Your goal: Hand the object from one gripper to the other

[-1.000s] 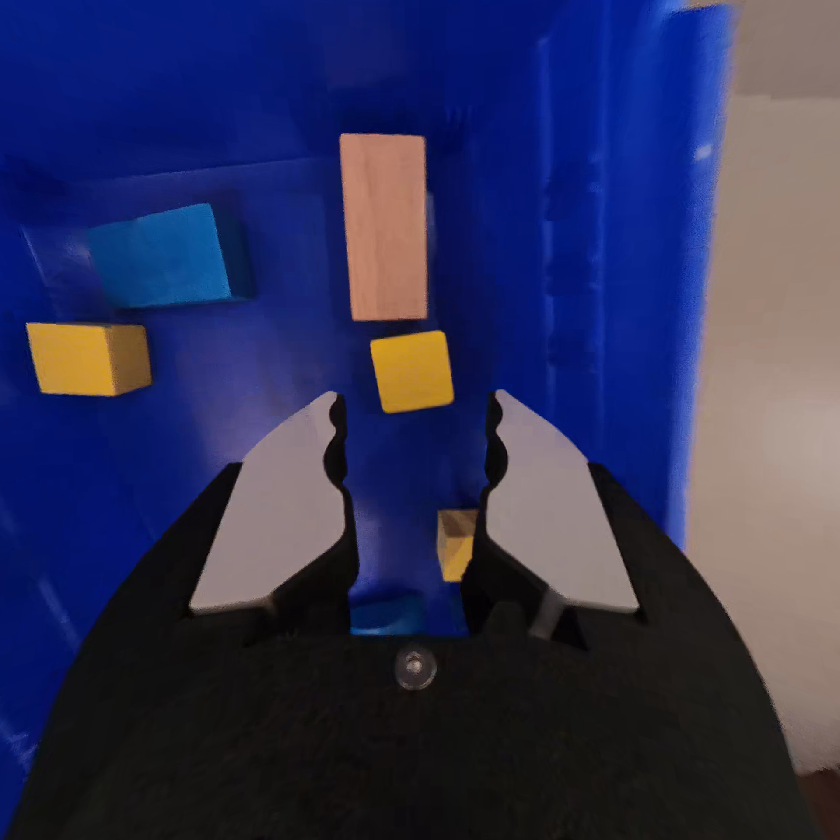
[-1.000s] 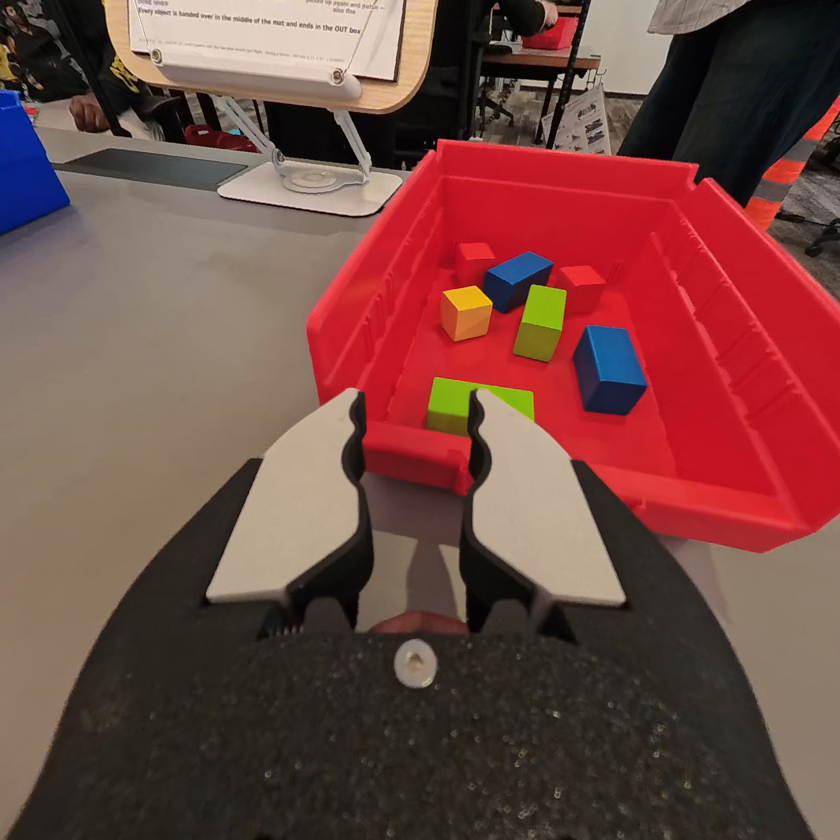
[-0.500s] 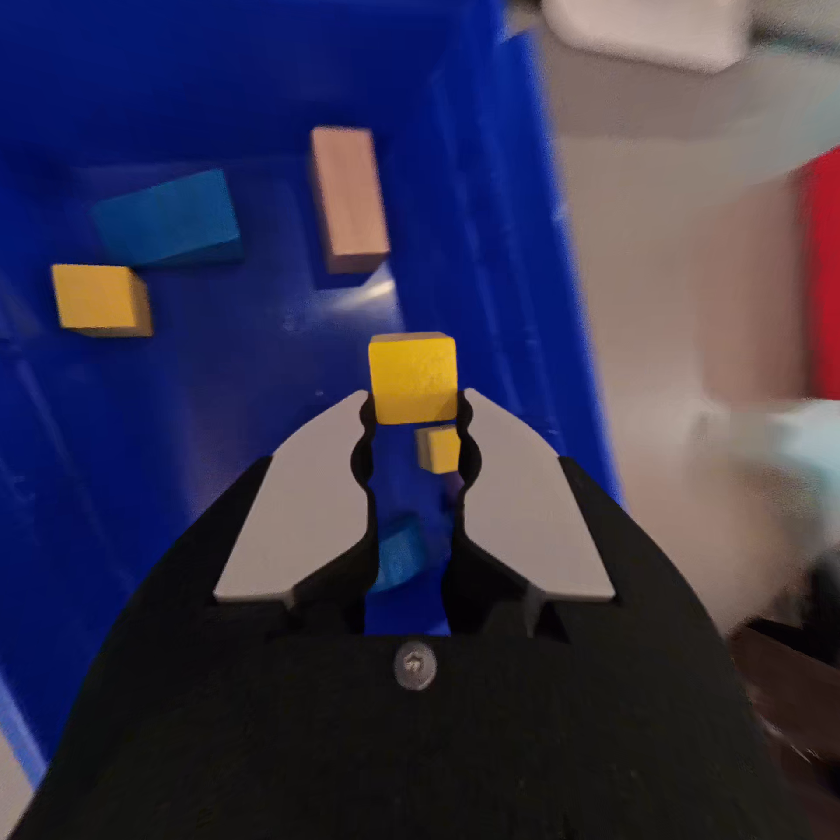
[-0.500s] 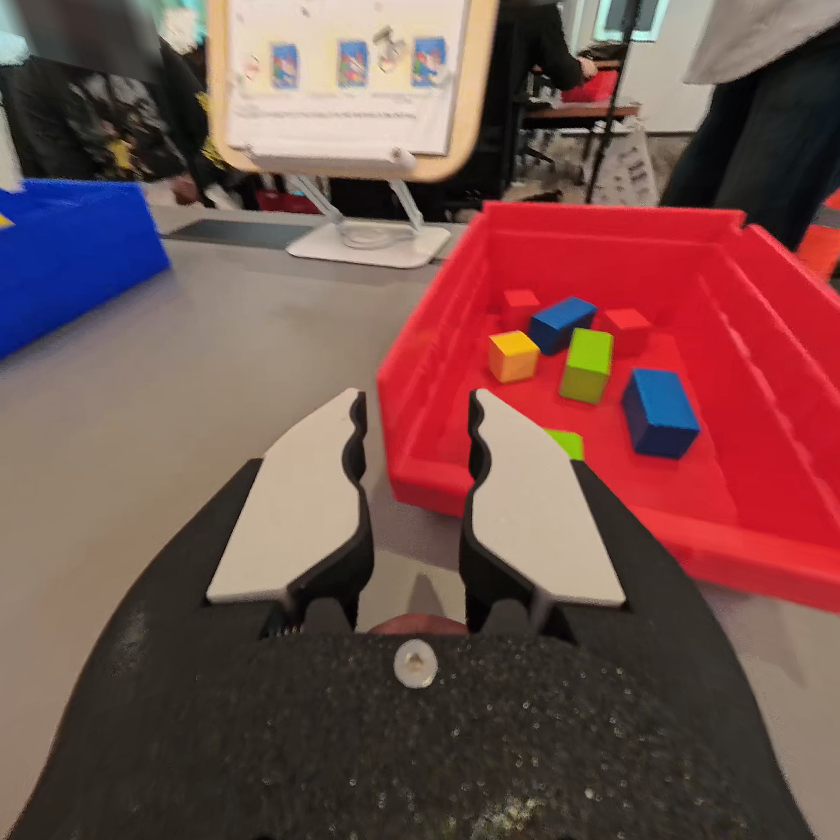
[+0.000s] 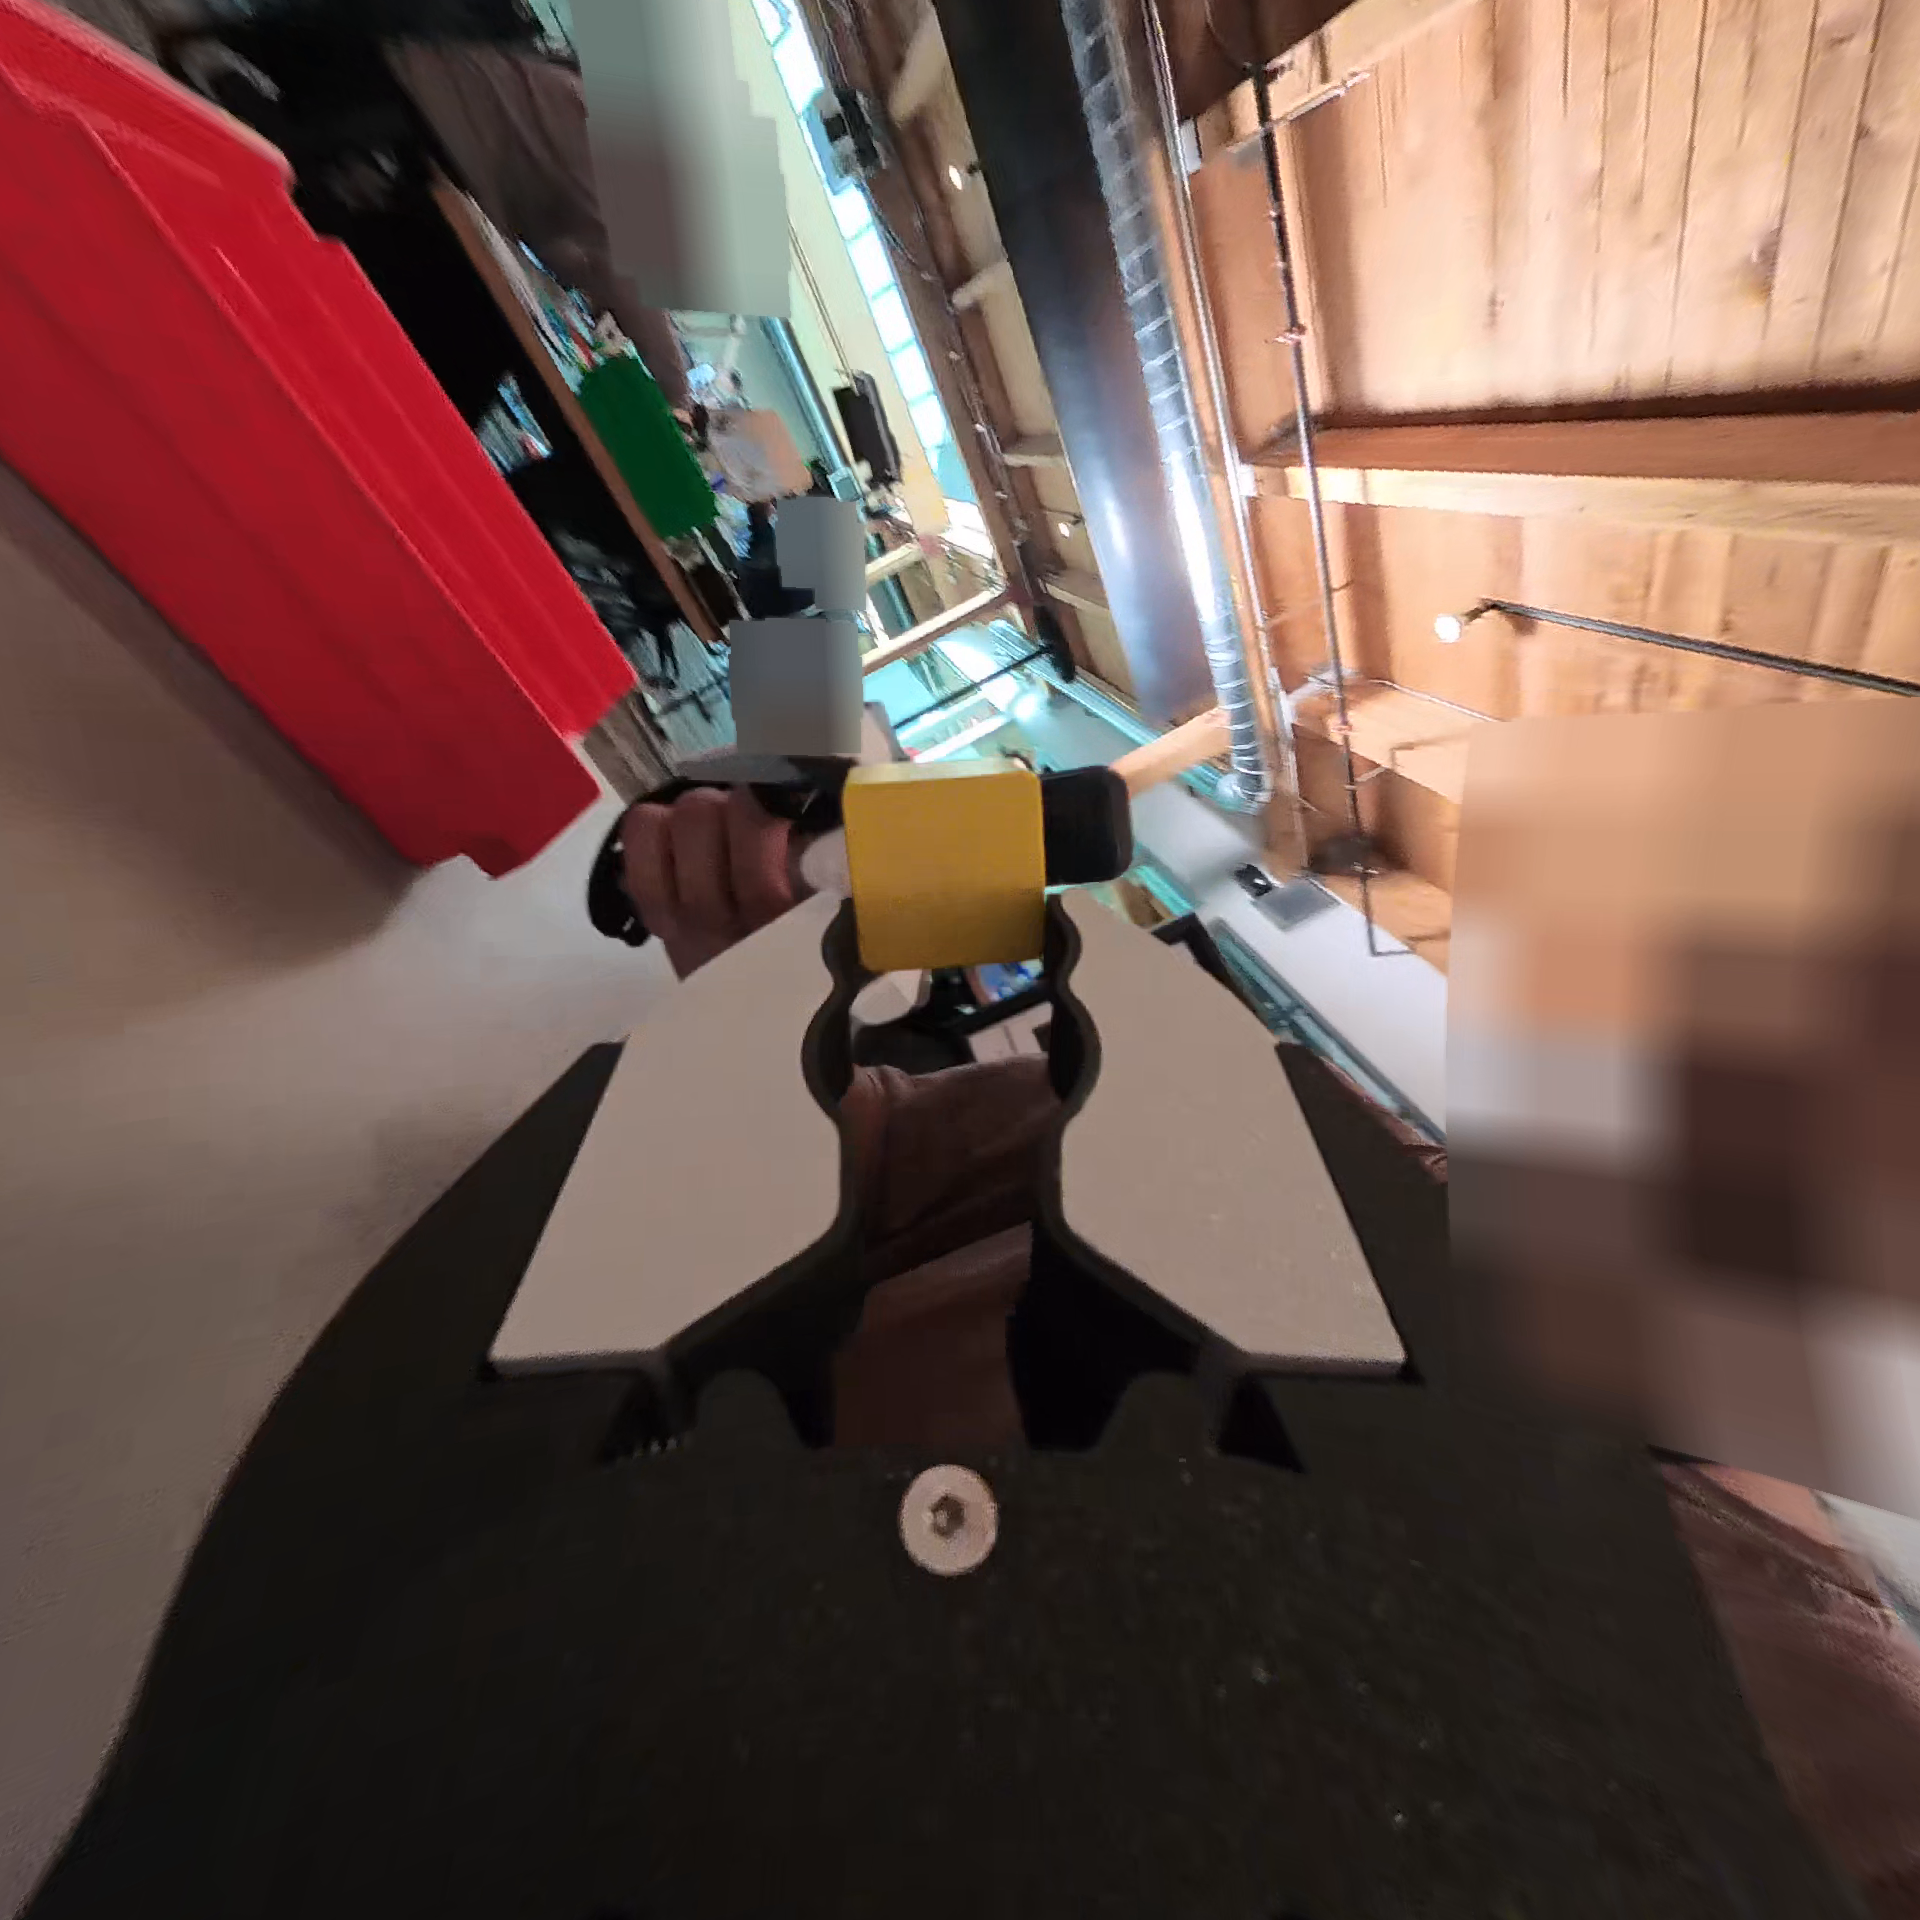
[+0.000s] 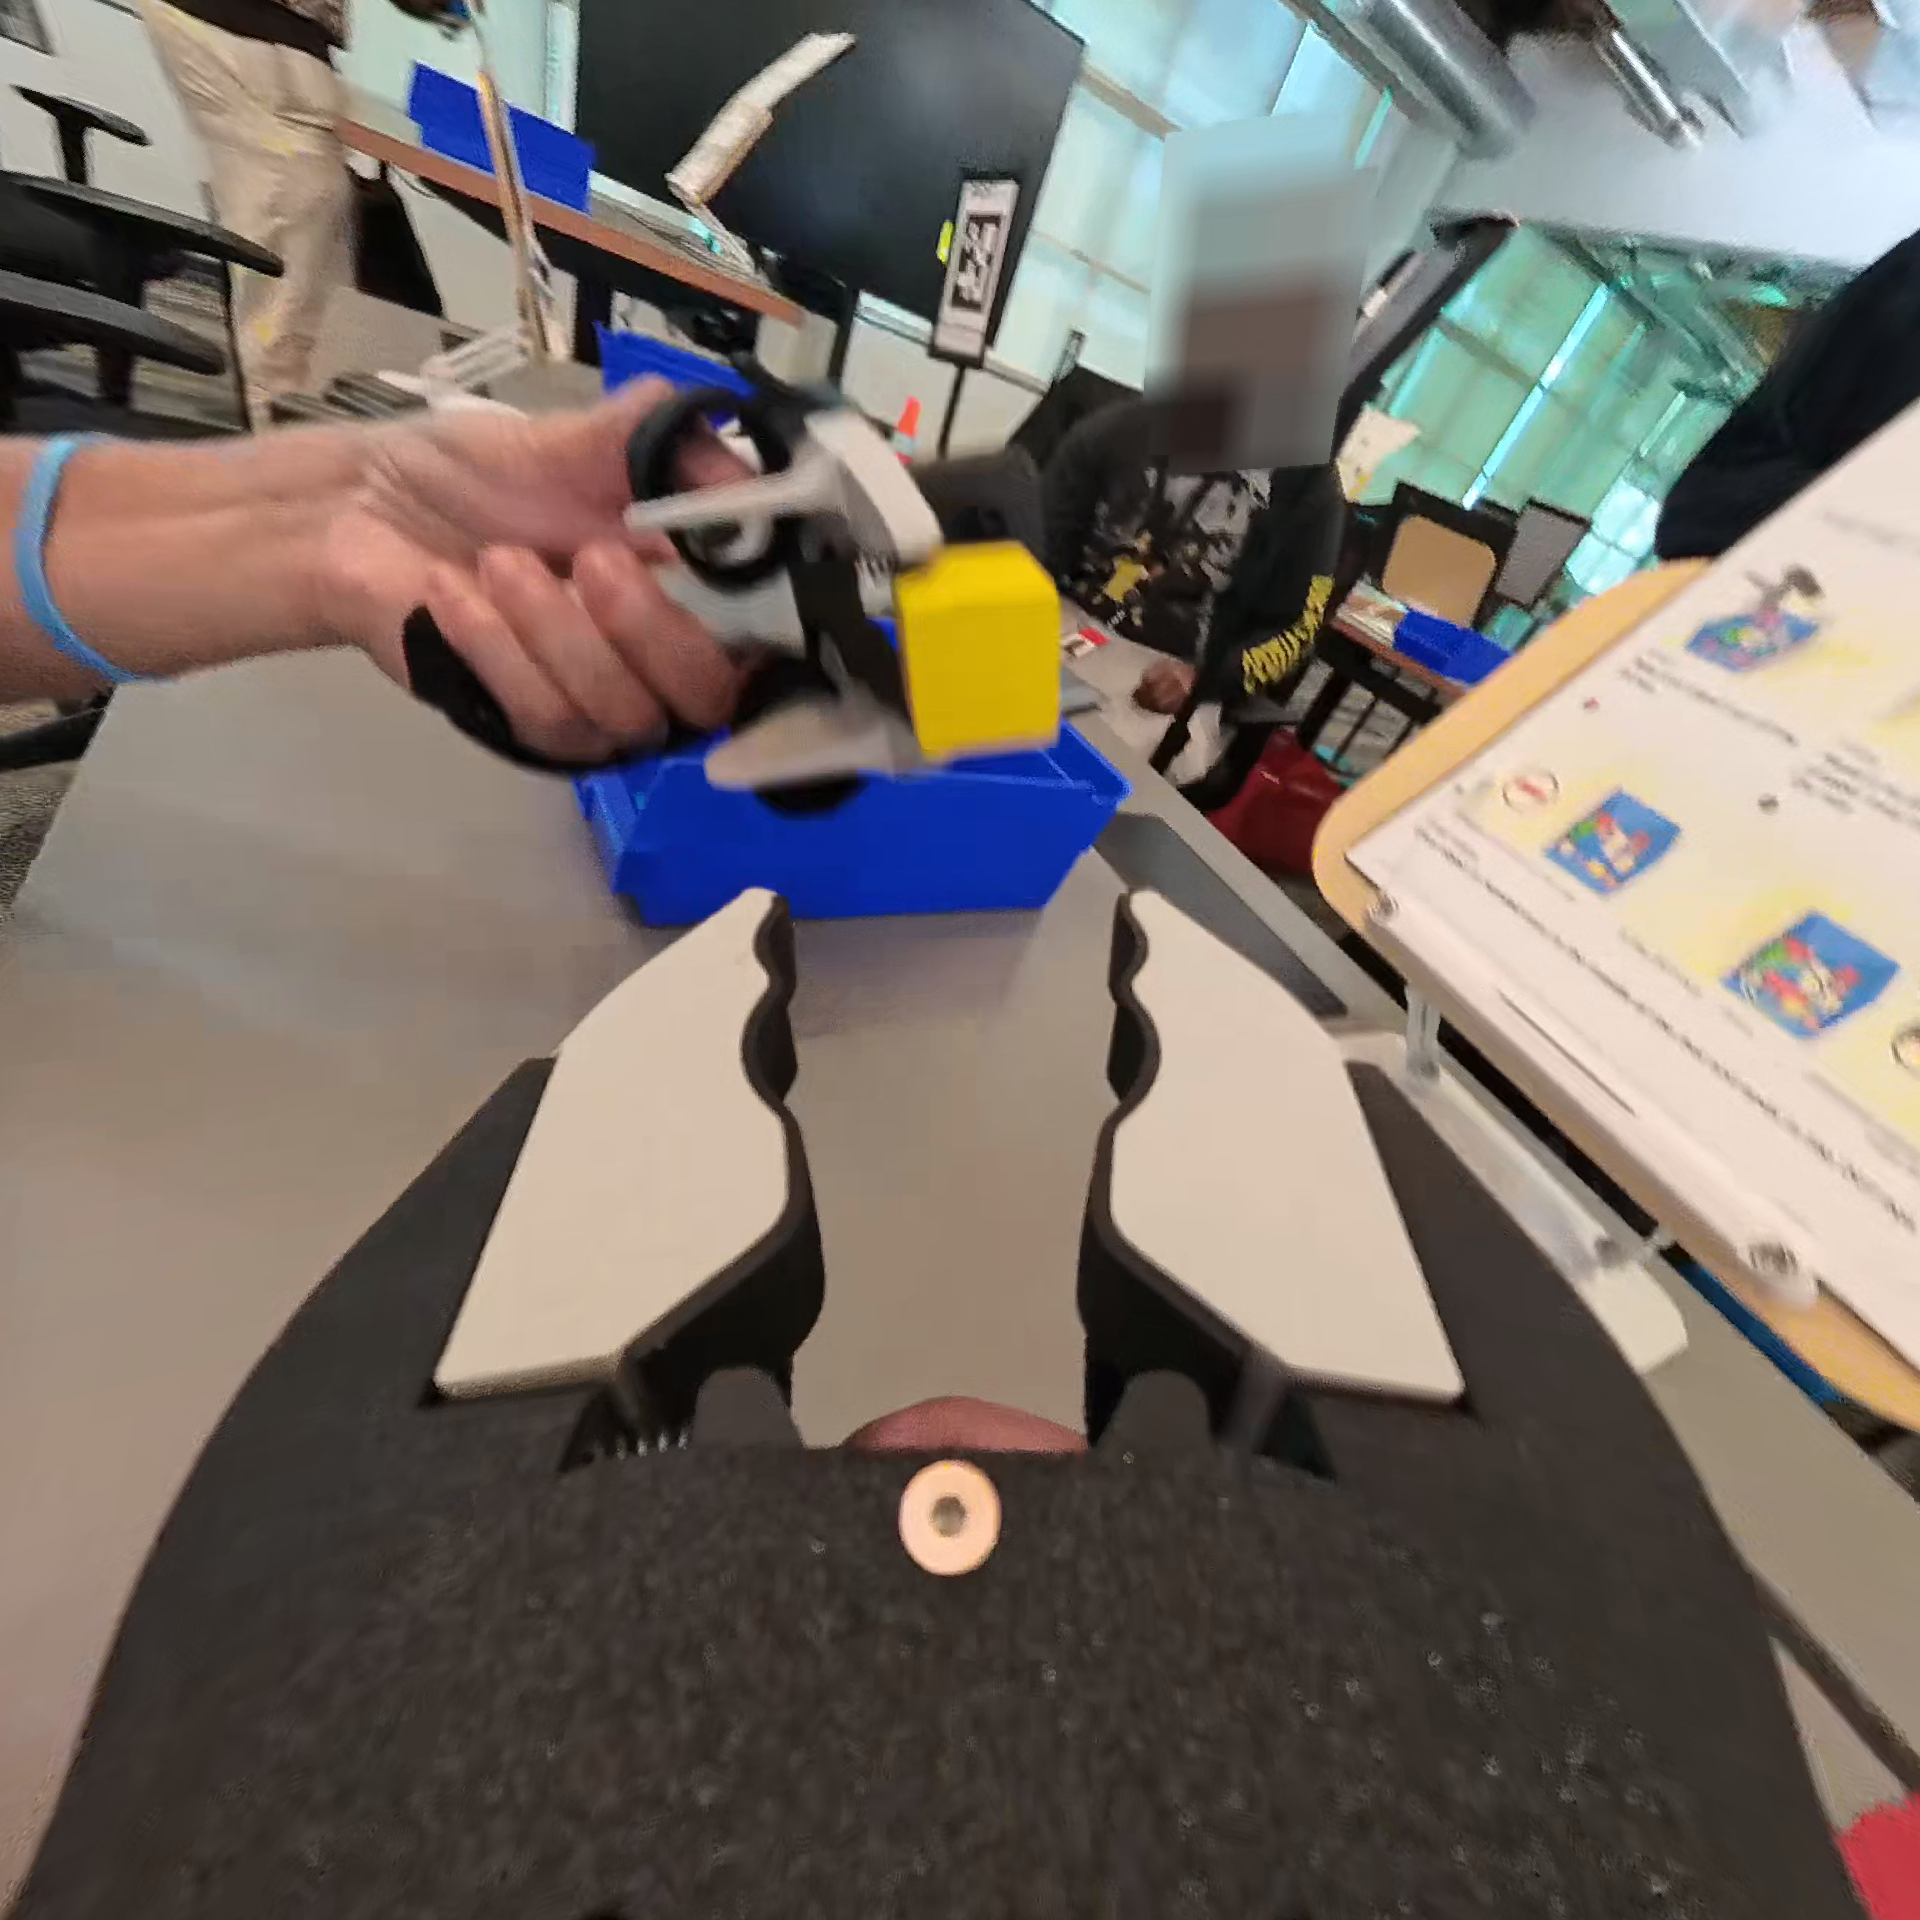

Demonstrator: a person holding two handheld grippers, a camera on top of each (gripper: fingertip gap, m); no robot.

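Pinching the yellow block (image 5: 943,875) at its fingertips, the left gripper (image 5: 945,935) presents it ahead of the right gripper (image 6: 948,925), whose jaws gape empty, ready to receive.

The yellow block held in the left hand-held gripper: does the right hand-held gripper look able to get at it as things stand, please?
Probably yes. The right hand-held gripper is open and points toward the yellow block, which juts clear of the left hand-held gripper in mid-air above the blue bin, nothing between them.
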